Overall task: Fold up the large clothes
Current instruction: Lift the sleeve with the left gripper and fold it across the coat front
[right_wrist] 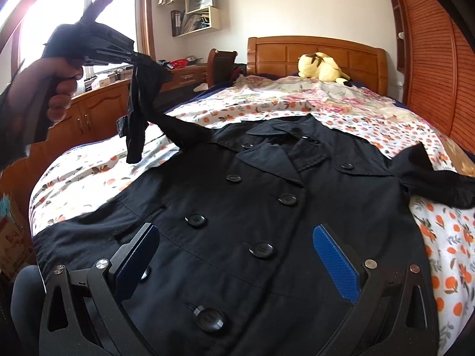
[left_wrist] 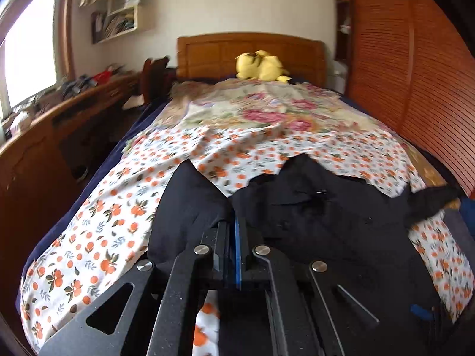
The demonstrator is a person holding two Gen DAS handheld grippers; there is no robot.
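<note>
On the bed [right_wrist: 445, 237], a black double-breasted coat [right_wrist: 252, 201] lies spread flat and face up on an orange-print sheet [right_wrist: 89, 178]. Its collar points toward the wooden headboard [right_wrist: 314, 53] and its hem lies toward the viewer, so its long axis runs head to foot along the bed.

The left gripper [right_wrist: 135, 56] is held in the air above the bed's left edge, a person's hand [right_wrist: 59, 83] around its handle. Its jaws are clamped shut on the end of the coat's left sleeve [right_wrist: 142, 98]. The sleeve rises in a stretched line from the coat's shoulder to the jaws, with its cuff hanging down. In the left wrist view, black cloth is pinched between the closed pads.

The right gripper [right_wrist: 237, 261] hovers over the coat's lower front, jaws spread wide and holding nothing. The other sleeve [right_wrist: 430, 178] lies flat at the far right.

The lifted sleeve sits left of the coat's body, so the fold likely carries it rightward across the buttoned front, and the left hand is already placed to do it.
</note>
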